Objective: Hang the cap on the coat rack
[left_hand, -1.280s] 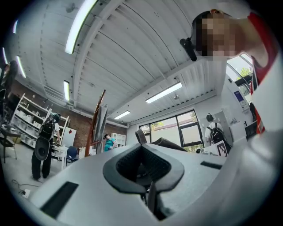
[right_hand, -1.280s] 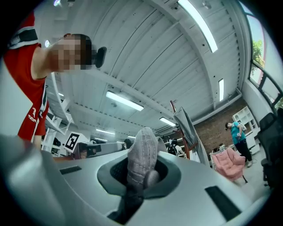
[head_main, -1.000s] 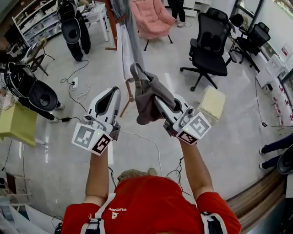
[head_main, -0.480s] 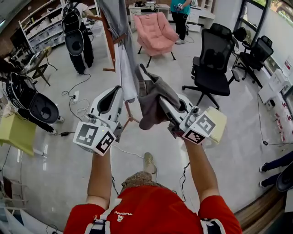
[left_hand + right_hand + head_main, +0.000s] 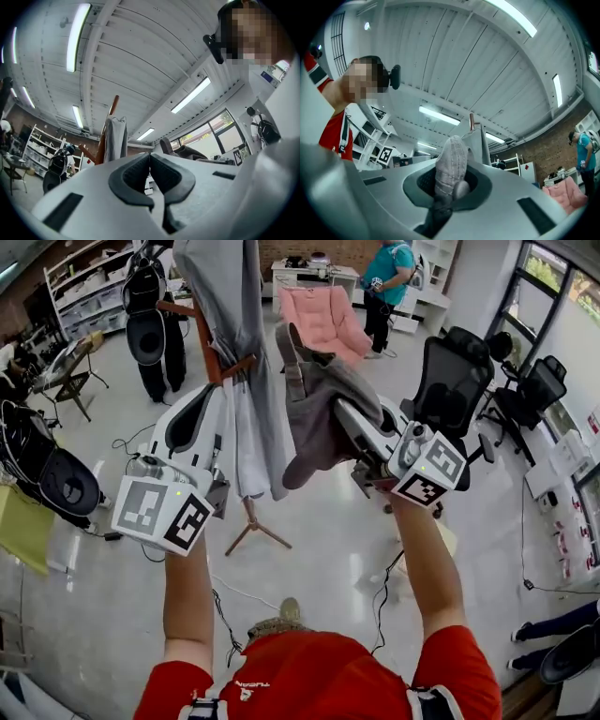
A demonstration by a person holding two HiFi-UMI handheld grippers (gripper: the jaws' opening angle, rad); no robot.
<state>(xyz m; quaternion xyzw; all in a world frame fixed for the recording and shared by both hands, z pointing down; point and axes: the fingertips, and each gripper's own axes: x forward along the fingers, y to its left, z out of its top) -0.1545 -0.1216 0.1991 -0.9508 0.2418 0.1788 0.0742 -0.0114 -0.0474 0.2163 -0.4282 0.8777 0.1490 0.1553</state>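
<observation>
A grey cap (image 5: 314, 409) hangs from my right gripper (image 5: 345, 418), which is shut on its fabric; its strap sticks up at the top. In the right gripper view the cap (image 5: 451, 164) fills the gap between the jaws of the right gripper (image 5: 450, 183). Just left of the cap stands the wooden coat rack (image 5: 211, 362), draped with a long grey garment (image 5: 230, 324). The rack's top (image 5: 472, 121) shows beyond the cap. My left gripper (image 5: 208, 399) is raised on the rack's left side. It is shut and empty (image 5: 150, 159), with the coat rack (image 5: 112, 126) ahead of it.
A black office chair (image 5: 459, 381) stands at the right and a pink armchair (image 5: 323, 320) behind the rack. A person in a teal shirt (image 5: 386, 277) stands at the back. Shelves (image 5: 80, 292), black gear (image 5: 150, 310) and floor cables (image 5: 131, 442) lie to the left.
Both grippers have risen and come up to the coat rack. The cap now hangs right beside the draped garment. The right grip on the cap is unchanged.
</observation>
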